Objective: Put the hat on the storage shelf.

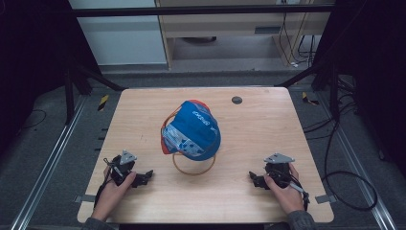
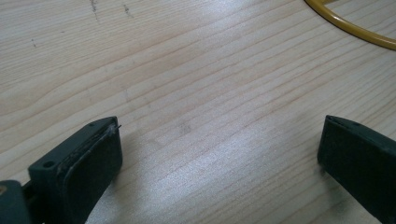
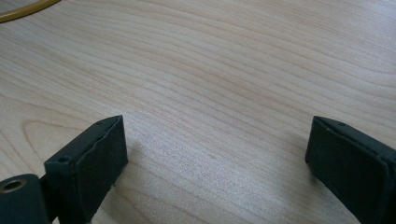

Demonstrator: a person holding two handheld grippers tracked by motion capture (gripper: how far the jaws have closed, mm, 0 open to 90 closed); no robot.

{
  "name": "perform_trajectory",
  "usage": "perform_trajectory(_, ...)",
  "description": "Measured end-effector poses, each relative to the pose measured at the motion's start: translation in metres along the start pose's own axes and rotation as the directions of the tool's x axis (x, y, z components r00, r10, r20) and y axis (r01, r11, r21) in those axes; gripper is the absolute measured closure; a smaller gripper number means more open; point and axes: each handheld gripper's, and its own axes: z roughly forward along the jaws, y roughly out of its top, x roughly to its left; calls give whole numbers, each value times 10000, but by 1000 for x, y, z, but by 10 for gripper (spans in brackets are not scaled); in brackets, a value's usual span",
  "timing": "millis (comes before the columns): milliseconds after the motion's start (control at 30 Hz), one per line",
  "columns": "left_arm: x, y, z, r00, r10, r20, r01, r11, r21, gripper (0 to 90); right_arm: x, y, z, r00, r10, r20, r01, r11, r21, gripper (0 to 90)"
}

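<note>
A blue bag (image 1: 192, 131) with white print and an orange edge stands in the middle of the wooden table (image 1: 249, 129), propped on a yellow ring (image 1: 193, 171). My left gripper (image 1: 147, 177) rests low at the table's front left, open, jaws pointing right toward the ring. In the left gripper view its jaws stand wide apart over bare wood, with the yellow ring (image 2: 355, 29) at the top right. At the front right sits my right gripper (image 1: 252, 177), open, pointing left. The right gripper view has bare wood between the wide jaws and a bit of the ring (image 3: 25, 10) at top left.
A small dark round grommet (image 1: 236, 100) sits in the table near its far edge. Black frame posts stand at both far corners, and cables lie on the floor to the right. Bare wood lies between each gripper and the bag.
</note>
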Motion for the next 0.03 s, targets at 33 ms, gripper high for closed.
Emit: perform_trajectory(33,0,0,0,10000,10,2,-10,10000,0,0,0,0,0,10000,-5,1,5,10000,-2,58)
